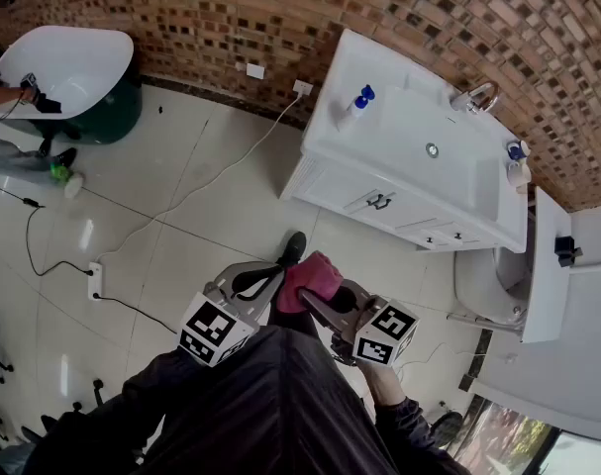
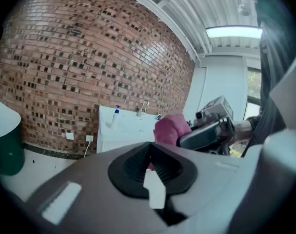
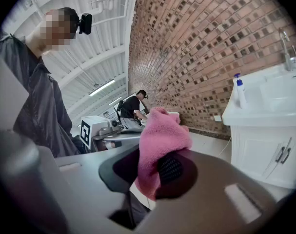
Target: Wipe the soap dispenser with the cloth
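Here the right tool [image 3: 148, 168] is clamped on the pink cloth [image 3: 162, 135], which stands up bunched between its jaws. The left tool [image 2: 149, 165] has its jaws pressed together with nothing between them, and it is held just beside the right one, in front of the person's body. The soap dispenser [image 1: 357, 103], a white bottle with a blue pump, stands upright at the left end of the white sink surface [image 1: 379, 158], near the brick wall [image 1: 231, 18]. It is well apart from both tools and from the cloth.
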`<state>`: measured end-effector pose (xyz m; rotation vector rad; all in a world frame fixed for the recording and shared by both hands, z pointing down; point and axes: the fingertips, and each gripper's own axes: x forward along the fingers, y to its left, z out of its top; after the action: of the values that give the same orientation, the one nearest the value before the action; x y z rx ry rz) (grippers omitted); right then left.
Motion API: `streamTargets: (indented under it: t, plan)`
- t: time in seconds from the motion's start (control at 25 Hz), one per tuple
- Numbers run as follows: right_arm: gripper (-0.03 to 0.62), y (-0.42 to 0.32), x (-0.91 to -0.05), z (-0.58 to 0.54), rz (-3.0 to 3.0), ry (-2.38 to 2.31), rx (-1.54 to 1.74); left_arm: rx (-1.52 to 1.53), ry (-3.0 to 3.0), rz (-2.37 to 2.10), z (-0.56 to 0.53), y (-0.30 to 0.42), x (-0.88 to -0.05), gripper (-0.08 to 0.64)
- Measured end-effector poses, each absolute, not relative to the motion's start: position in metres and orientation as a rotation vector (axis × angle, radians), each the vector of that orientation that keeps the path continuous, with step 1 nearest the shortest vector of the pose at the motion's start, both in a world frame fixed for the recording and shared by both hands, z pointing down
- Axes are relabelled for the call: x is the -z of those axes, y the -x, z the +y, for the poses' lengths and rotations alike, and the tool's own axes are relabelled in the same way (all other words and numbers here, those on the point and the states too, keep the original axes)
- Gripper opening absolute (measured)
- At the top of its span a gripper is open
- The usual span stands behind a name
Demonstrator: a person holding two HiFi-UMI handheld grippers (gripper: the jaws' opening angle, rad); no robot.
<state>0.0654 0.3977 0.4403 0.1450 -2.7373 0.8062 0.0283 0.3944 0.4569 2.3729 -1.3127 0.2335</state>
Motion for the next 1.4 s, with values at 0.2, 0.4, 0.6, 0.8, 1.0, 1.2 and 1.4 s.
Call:
streamTargets:
  t: [0.2, 0.4, 0.6, 0.8, 1.0, 1.2, 1.4]
  plan:
    - [0.067, -0.069, -0.438, 0.293, -2.764, -0.12, -0.773, -0.186, -2.363, -1.302, 0.298, -0.025, -0.451, 0.0]
    - [0.067, -0.065, -0.436, 0.205, -2.759, -0.051, -0.796, -0.199, -2.338, -1.324, 0.21, -0.026, -0.441, 0.0]
    - [0.066, -0.069, -0.437, 0.118, -2.758, -0.055, -0.682, -0.237, -2.292, -1.321, 0.158, -0.03, -0.447, 0.0]
    - [0.067, -0.07, -0.434, 0.042, -2.726, -0.103, -0.531, -0.263, -2.264, -1.307, 0.135, -0.032, -0.455, 0.0]
    - [0.067, -0.062, -0.43, -0.011, -2.692, -0.16, -0.42, -0.251, -2.252, -1.292, 0.121, -0.026, -0.459, 0.0]
    - [0.067, -0.045, -0.429, -0.055, -2.641, -0.205, -0.351, -0.237, -2.258, -1.297, 0.101, -0.009, -0.458, 0.0]
    - [0.067, -0.021, -0.443, -0.09, -2.532, -0.234, -0.244, -0.214, -2.236, -1.326, 0.09, 0.016, -0.456, 0.0]
